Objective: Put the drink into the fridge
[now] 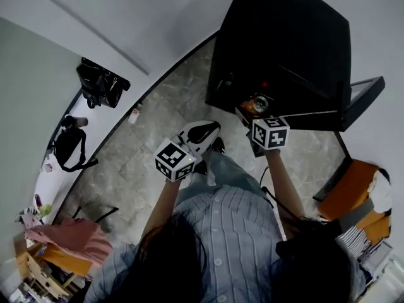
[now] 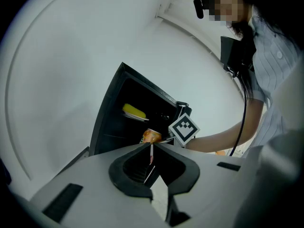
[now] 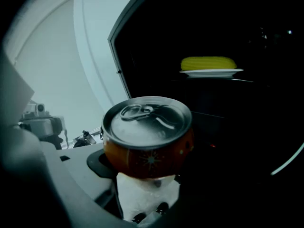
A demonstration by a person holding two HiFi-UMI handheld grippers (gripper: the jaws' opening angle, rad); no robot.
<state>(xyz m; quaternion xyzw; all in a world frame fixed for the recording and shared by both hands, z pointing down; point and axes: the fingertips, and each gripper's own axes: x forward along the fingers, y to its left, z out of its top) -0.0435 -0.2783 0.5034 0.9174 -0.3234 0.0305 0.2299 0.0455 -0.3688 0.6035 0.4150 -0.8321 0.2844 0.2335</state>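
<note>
A grey stone floor point(image 1: 142, 147) runs between white walls, and a black fridge point(image 1: 284, 36) stands open at the far side. The person leans over it with a gripper in each hand. The right gripper point(image 3: 147, 177) is clamped on the can point(image 3: 147, 137), which stands upright with its pull tab on top (orange sides, silver lid). It is held at the fridge's open front, against the dark interior. Whether it has crossed the threshold cannot be told. Higher up inside, a yellow cob point(image 3: 208, 63) lies on a white plate point(image 3: 211, 72) on a shelf. The left gripper point(image 2: 151, 152) hangs back, apart from the fridge and pointed toward it. Its jaws are together with nothing between them. A black bag point(image 1: 101, 84) sits by the left wall.
</note>
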